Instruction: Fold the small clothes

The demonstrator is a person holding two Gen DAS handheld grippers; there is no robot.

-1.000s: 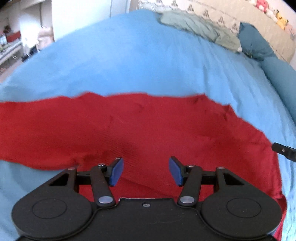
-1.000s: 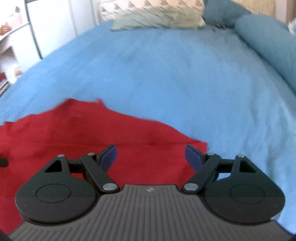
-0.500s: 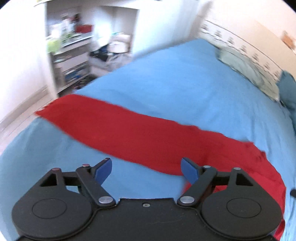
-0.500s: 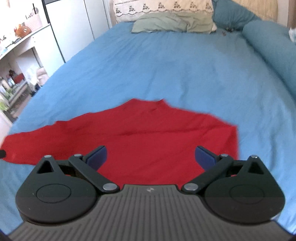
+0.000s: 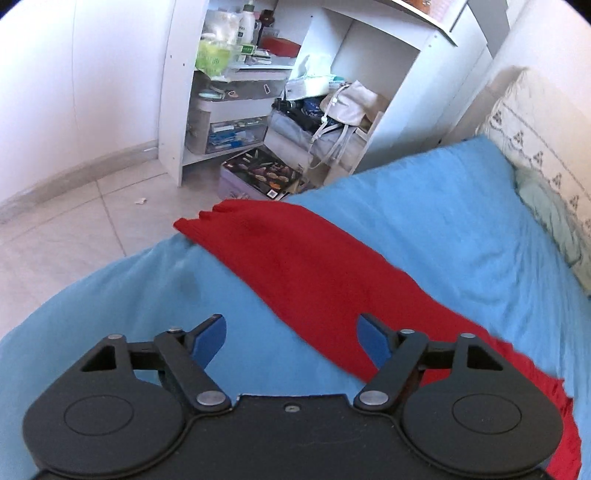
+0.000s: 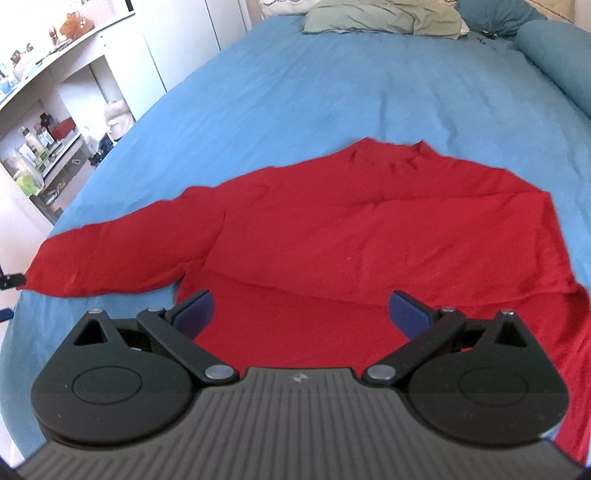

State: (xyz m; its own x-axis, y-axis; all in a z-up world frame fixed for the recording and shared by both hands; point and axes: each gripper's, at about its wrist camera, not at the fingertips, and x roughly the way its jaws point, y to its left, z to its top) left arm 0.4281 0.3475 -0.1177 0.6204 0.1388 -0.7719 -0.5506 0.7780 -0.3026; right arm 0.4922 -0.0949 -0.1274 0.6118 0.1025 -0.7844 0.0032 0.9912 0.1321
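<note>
A red long-sleeved top (image 6: pixel 369 236) lies flat on the blue bedsheet (image 6: pixel 332 92). Its right side is folded in over the body, and its left sleeve (image 6: pixel 110 258) stretches out toward the bed's left edge. In the left wrist view that sleeve (image 5: pixel 295 258) runs diagonally, its cuff at the bed's corner. My left gripper (image 5: pixel 291 336) is open and empty, above the sheet beside the sleeve. My right gripper (image 6: pixel 301 308) is open and empty, above the top's lower body.
White shelves (image 5: pixel 258 92) with bottles, bags and boxes stand past the bed's left edge, over a tiled floor (image 5: pixel 74 229). A green pillow (image 6: pixel 384 16) and a teal bolster (image 6: pixel 554 48) lie at the head of the bed.
Both grippers have pulled back from the top and opened wider. The left one has swung left toward the sleeve and the shelves. The right one has risen, so the whole top shows.
</note>
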